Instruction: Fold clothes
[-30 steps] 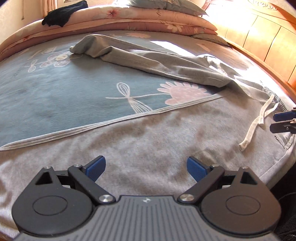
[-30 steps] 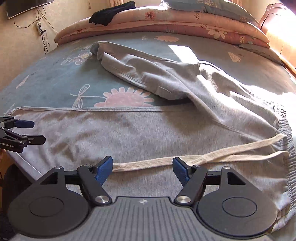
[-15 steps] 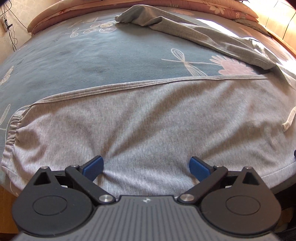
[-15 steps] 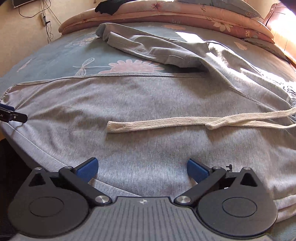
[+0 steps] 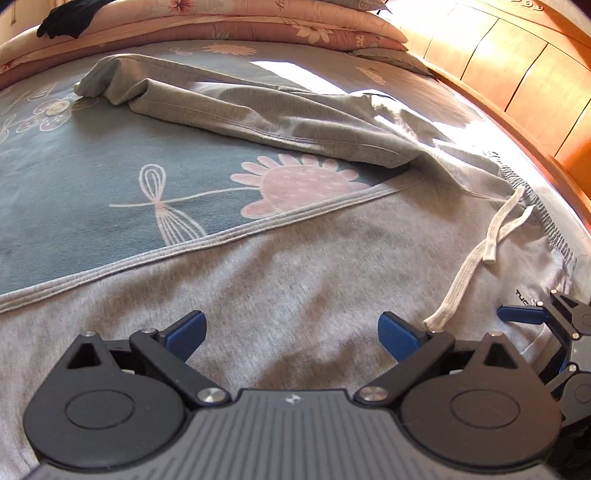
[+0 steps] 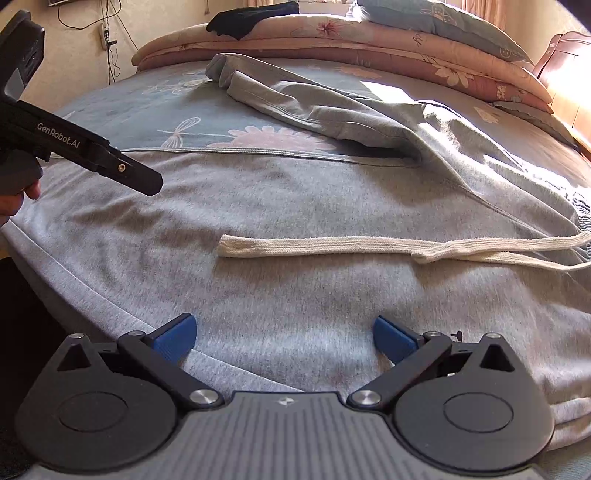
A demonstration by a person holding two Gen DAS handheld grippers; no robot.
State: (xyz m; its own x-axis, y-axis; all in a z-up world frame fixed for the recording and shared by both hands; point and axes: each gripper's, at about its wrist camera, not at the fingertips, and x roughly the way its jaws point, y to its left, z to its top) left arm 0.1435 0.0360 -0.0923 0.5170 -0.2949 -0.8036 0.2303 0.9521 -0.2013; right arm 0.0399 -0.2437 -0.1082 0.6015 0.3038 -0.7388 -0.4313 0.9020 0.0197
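Grey sweatpants [image 5: 295,273] lie spread on the bed. One leg runs along the near edge and the other leg [image 5: 229,107] angles off to the far left. A cream drawstring [image 5: 465,273] trails from the elastic waistband at the right. My left gripper [image 5: 291,332] is open just above the near leg, holding nothing. My right gripper [image 6: 284,334] is open over the pants' [image 6: 295,192] near edge, with the drawstring [image 6: 332,246] lying flat ahead of it. The right gripper [image 5: 532,332] shows at the left wrist view's right edge. The left gripper [image 6: 144,179] reaches in from the left.
The blue floral bed cover [image 5: 92,177] lies under the pants. Stacked quilts and pillows [image 6: 369,40] sit at the far end with a black garment [image 6: 251,16] on them. A wooden panel [image 5: 517,74] borders the right side. A hand [image 6: 14,203] holds the left gripper.
The left gripper swung left toward the cuff end, then back right toward the waist, ending close to the right gripper. The right gripper drew back toward the near edge. Both stayed open.
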